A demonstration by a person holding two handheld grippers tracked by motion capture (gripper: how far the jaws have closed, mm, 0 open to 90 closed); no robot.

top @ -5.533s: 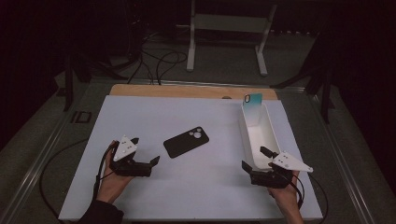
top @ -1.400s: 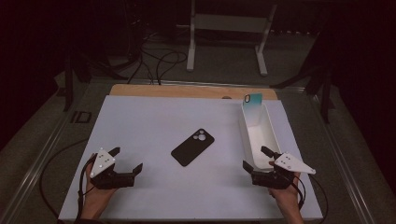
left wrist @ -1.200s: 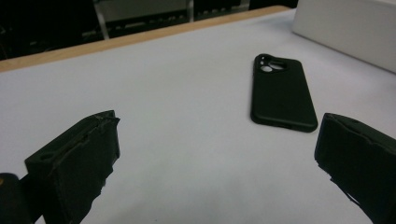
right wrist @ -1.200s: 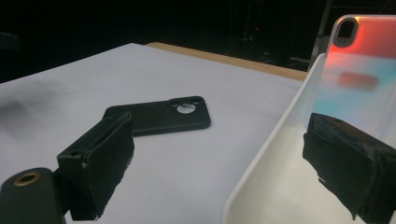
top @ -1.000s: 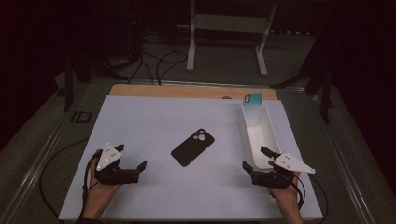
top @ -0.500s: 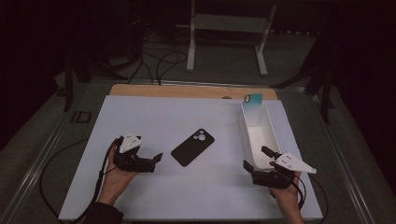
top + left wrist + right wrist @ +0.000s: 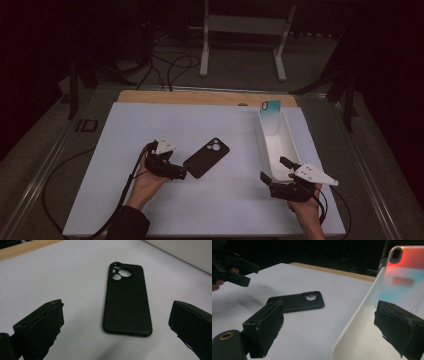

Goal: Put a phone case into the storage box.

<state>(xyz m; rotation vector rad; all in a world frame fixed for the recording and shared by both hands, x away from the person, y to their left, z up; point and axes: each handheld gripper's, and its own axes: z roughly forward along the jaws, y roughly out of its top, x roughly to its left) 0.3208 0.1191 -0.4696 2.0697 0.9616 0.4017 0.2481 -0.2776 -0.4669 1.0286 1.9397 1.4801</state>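
Phone case [image 7: 206, 158], black, lies flat on the white bench [image 7: 150, 125], back side up, a little left of centre. We note its long axis runs diagonally in the high view: the camera-cutout end points away from the person and toward the right, the plain end toward the near left. In the left gripper view the case [image 7: 127, 298] lies lengthwise straight ahead, cutout end farthest from the camera.

Left tongs [image 7: 179, 174] sit just at the plain end of the case; we cannot tell from above whether they touch it. Their jaws stand wide apart, one to each side of the case, with nothing between them but bench surface.

Right tongs [image 7: 272, 180] rest at the near end of the white bin [image 7: 287, 142]; jaws wide, straddling the bin's near wall, gripping nothing. A translucent teal-and-pink case [image 7: 403, 275] stands upright against the far end of the bin, cutout at top.
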